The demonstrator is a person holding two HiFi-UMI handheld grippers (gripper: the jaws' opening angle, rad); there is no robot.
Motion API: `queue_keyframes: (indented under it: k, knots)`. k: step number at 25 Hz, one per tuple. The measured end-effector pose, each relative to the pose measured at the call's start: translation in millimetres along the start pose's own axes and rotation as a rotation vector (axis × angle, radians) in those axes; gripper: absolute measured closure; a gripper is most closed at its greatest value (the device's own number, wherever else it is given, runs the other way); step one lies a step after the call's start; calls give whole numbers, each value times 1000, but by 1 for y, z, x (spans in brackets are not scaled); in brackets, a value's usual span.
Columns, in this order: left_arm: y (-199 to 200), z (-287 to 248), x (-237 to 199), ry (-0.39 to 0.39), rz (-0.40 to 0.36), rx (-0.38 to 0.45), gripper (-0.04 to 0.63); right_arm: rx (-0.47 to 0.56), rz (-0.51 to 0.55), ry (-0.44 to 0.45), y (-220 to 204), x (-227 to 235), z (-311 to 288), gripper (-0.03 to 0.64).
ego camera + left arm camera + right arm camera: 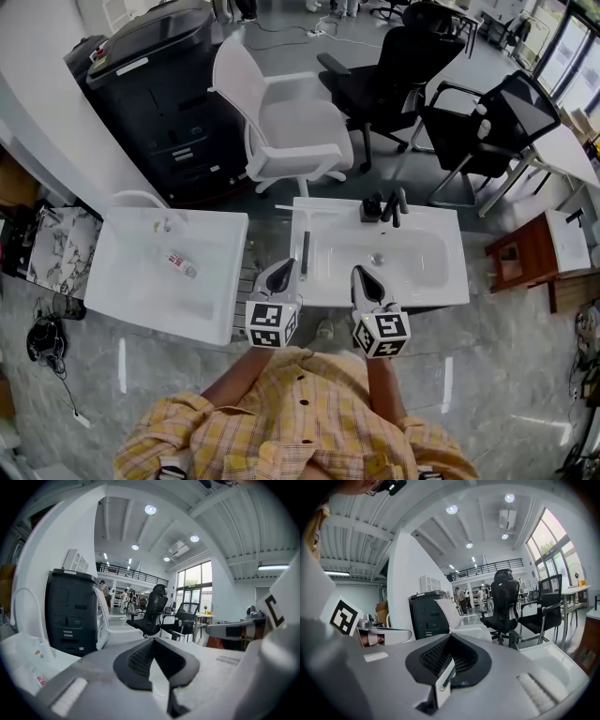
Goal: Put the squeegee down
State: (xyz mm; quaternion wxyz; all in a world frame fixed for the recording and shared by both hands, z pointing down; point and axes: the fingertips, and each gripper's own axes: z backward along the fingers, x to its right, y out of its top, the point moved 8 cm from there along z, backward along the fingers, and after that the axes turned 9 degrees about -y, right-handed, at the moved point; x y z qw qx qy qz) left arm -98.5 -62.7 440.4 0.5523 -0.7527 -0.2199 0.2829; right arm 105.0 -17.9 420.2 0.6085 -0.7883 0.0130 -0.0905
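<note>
The squeegee (305,246), a thin dark handle with a pale blade across its far end, lies on the left rim of the white sink (441,291). My left gripper (285,268) hovers at the sink's front edge, just short of the handle's near end, its jaws shut and empty. In the left gripper view the dark pads (140,656) meet with nothing between them, and the squeegee is out of sight. My right gripper (362,275) hangs beside it over the front rim, also shut with nothing gripped. Its pads (436,656) are closed in the right gripper view.
A black faucet (386,206) stands at the sink's back rim. A second white basin (131,309) with a small bottle (181,264) sits to the left. Beyond are a white chair (281,122), black chairs (412,66), a dark printer (155,84) and a wooden stand (525,253).
</note>
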Motion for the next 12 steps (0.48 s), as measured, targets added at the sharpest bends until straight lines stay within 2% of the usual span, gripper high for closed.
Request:
queue_keyframes:
  k: [12]
  knots:
    - [-1,-9,-1,-19,-24,5,597,12,-3,-7,-1,8,-4,618]
